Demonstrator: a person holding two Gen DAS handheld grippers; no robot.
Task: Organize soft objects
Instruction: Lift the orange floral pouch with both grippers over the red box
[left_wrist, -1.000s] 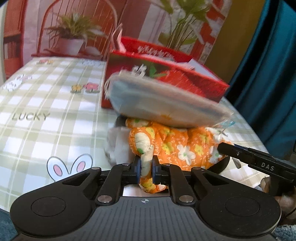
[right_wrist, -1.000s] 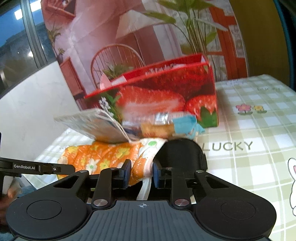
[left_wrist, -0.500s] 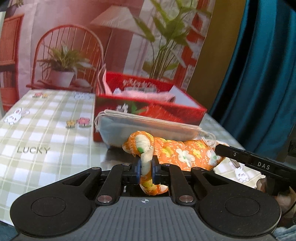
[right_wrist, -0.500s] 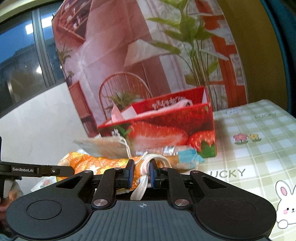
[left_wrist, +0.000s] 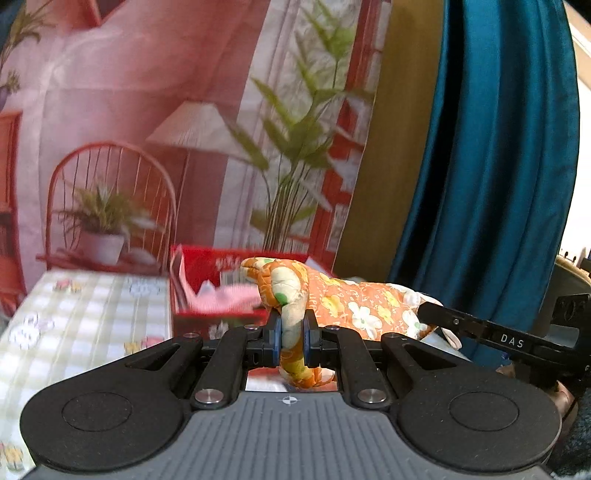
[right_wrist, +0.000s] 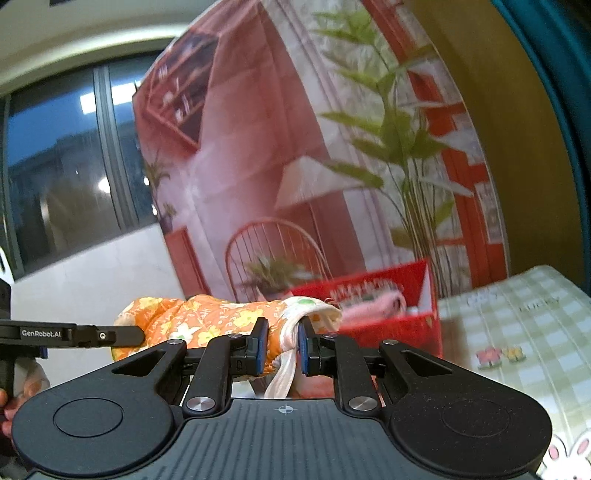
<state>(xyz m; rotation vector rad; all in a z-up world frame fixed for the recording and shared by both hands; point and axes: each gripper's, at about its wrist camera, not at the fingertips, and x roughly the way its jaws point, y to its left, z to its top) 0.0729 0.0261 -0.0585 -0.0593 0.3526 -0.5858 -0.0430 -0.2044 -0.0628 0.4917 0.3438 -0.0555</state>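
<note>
An orange flowered oven mitt (left_wrist: 347, 302) hangs in the air, stretched between both grippers. My left gripper (left_wrist: 293, 338) is shut on its thumb end. My right gripper (right_wrist: 280, 345) is shut on the cuff end of the same oven mitt (right_wrist: 207, 319), with the white hem pinched between the blue pads. The right tool's arm, marked DAS, shows at the right in the left wrist view; the left tool's arm shows at the left in the right wrist view. Behind the mitt stands a red strawberry box (left_wrist: 221, 280) (right_wrist: 388, 306) with pink cloth inside.
A green checked tablecloth (left_wrist: 85, 317) (right_wrist: 524, 339) with flower and rabbit prints covers the table below. A printed backdrop (left_wrist: 166, 129) with a chair and plants hangs behind the box. A teal curtain (left_wrist: 498, 166) hangs at the right. A person's fingers (right_wrist: 14, 406) show at the left edge.
Both grippers rose with the mitt, lifting it off the table and up level with the box top. The pack of face masks that rested on the mitt is out of view.
</note>
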